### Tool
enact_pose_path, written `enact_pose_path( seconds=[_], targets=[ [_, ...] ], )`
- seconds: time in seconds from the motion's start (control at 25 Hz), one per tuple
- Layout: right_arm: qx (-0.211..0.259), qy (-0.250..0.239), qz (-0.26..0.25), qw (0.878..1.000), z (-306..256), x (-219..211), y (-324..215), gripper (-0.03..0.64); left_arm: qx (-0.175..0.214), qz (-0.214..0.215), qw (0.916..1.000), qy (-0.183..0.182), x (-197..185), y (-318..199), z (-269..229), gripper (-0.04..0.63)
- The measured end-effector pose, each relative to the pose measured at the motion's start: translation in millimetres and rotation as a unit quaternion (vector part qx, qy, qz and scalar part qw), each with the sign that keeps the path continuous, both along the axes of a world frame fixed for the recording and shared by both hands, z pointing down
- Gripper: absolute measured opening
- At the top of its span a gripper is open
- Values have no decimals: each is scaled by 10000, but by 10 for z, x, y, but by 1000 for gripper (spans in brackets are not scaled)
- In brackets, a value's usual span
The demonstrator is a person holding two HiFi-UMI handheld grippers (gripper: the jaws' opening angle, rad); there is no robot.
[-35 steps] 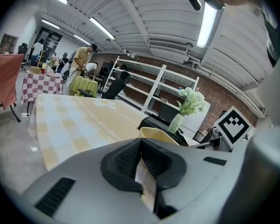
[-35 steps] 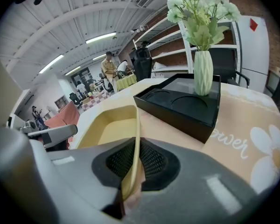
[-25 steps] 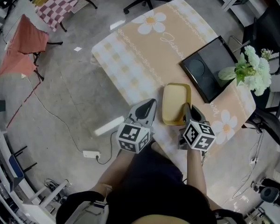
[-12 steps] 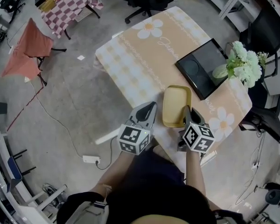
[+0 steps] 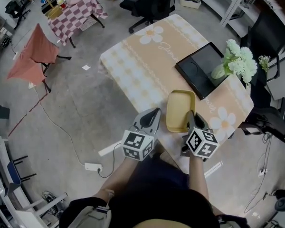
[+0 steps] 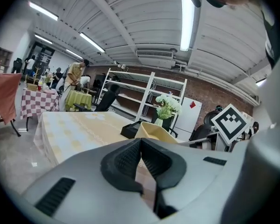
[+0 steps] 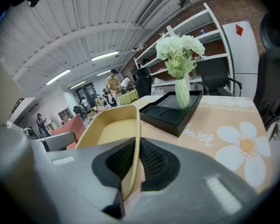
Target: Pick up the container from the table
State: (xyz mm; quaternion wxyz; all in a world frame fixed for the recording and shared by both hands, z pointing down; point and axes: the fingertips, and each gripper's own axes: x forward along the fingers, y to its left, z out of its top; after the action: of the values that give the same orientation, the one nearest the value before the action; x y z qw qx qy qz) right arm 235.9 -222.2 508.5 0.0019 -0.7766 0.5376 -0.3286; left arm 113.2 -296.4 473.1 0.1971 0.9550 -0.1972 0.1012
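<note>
Your head camera: high, steeply down. Your gripper cameras: close, near-level. All apparently share table (image 5: 147,65) and container (image 5: 180,109).

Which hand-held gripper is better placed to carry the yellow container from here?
Right: the right hand-held gripper is clamped on the yellow container at its rim; the left hand-held gripper is shut, empty, beside it.

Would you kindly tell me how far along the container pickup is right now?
Done: the right gripper is shut on the container at its side wall. In hand: the container looks tipped up off the table, though full clearance is hard to confirm. The left gripper is shut and empty beside it. Left: lifting it plainly clear.
</note>
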Motion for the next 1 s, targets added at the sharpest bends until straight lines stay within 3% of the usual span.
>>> enact_pose_path(
  seconds=[1.0],
  targets=[
    [536,274,27,9982,-229,-62,852,20,278,-143,9993,207,-145,872,-142,9]
  ],
)
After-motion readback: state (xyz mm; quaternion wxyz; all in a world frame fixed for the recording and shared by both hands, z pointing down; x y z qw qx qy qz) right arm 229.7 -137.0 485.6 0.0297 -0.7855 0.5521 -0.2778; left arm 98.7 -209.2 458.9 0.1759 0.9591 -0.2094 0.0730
